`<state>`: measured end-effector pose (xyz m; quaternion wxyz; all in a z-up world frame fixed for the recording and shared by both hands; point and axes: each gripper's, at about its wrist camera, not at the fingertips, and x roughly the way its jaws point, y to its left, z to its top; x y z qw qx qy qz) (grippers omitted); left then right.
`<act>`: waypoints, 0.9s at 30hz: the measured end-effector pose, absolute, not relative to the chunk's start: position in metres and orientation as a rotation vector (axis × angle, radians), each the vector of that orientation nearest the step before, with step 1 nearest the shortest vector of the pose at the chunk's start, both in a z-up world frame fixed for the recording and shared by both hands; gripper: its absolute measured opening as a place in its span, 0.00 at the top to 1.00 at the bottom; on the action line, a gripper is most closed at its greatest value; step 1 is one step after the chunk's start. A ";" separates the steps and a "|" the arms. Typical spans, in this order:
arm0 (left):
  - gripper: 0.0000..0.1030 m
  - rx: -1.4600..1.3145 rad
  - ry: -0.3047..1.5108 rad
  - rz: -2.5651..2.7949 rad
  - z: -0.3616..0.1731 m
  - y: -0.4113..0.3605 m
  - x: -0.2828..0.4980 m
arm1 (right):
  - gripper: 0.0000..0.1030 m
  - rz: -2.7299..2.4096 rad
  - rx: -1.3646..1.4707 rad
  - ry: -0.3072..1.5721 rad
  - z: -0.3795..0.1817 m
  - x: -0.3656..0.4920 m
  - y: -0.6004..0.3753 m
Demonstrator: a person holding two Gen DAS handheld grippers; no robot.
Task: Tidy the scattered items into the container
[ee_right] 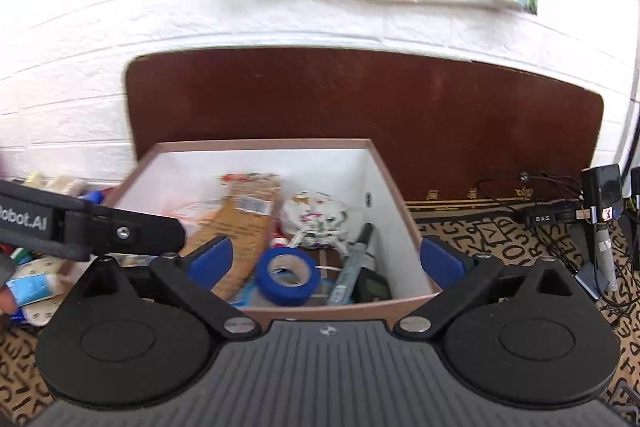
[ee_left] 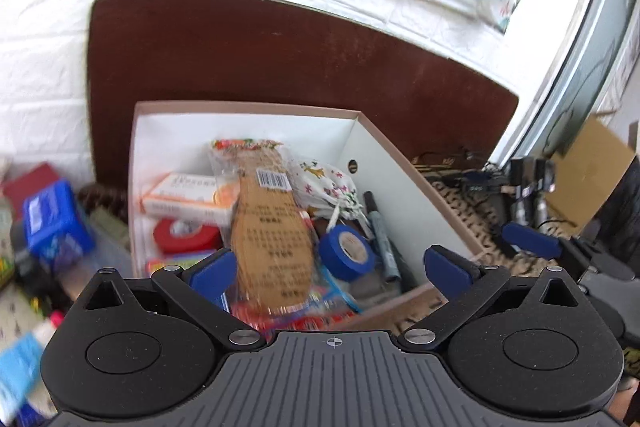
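Note:
An open cardboard box [ee_left: 248, 107] with white inner walls holds a long brown packet in clear wrap [ee_left: 272, 227], an orange-and-white carton [ee_left: 180, 199], a red tape roll [ee_left: 186, 235], a blue tape roll [ee_left: 346, 253], a floral pouch [ee_left: 324, 183] and a dark marker [ee_left: 380, 227]. My left gripper [ee_left: 331, 255] hangs open over the box's near end, pads clear of the packet below. My right gripper [ee_right: 326, 245] is also open, above the blue tape roll [ee_right: 288, 277] at the near wall of the box [ee_right: 260, 143]. Nothing is gripped.
Loose items lie left of the box, among them a blue packet [ee_left: 52, 223]. The left gripper's body [ee_right: 100, 231] crosses the right wrist view at left. Right of the box, cables and small devices [ee_right: 600, 203] lie on a patterned mat [ee_right: 500, 239]. A brown board [ee_right: 360, 99] leans on the white brick wall.

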<state>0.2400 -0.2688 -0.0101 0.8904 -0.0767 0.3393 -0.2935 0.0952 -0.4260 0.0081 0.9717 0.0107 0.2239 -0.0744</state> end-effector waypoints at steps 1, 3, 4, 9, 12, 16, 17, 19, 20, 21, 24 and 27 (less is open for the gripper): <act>0.00 -0.169 0.709 -0.612 -0.010 -0.265 0.234 | 0.01 -0.136 0.019 0.448 0.010 0.090 -0.421; 0.00 -0.183 0.710 -0.607 -0.010 -0.256 0.221 | 0.01 -0.126 0.003 0.443 0.014 0.080 -0.408; 0.00 -0.185 0.706 -0.603 -0.010 -0.250 0.213 | 0.01 -0.128 -0.013 0.440 0.015 0.075 -0.401; 0.00 -0.182 0.686 -0.571 -0.017 -0.211 0.176 | 0.00 -0.107 -0.095 0.425 0.013 0.047 -0.357; 0.00 -0.181 0.689 -0.529 -0.026 -0.182 0.156 | 0.00 -0.081 -0.125 0.420 0.006 0.033 -0.327; 0.00 -0.185 0.709 -0.476 -0.042 -0.135 0.132 | 0.00 -0.030 -0.137 0.440 -0.008 0.019 -0.284; 0.00 -0.185 0.719 -0.463 -0.047 -0.123 0.127 | 0.00 -0.014 -0.135 0.451 -0.013 0.017 -0.273; 0.00 -0.186 0.737 -0.435 -0.057 -0.097 0.119 | 0.00 0.021 -0.123 0.471 -0.024 0.015 -0.251; 0.00 -0.190 0.744 -0.422 -0.061 -0.085 0.116 | 0.00 0.039 -0.114 0.480 -0.029 0.015 -0.241; 0.00 -0.197 0.751 -0.407 -0.065 -0.072 0.114 | 0.00 0.057 -0.100 0.488 -0.033 0.016 -0.231; 0.00 -0.223 0.771 -0.349 -0.074 -0.040 0.115 | 0.00 0.103 -0.048 0.516 -0.042 0.022 -0.210; 0.00 -0.229 0.761 -0.308 -0.076 -0.018 0.126 | 0.00 0.082 -0.040 0.559 -0.048 0.030 -0.196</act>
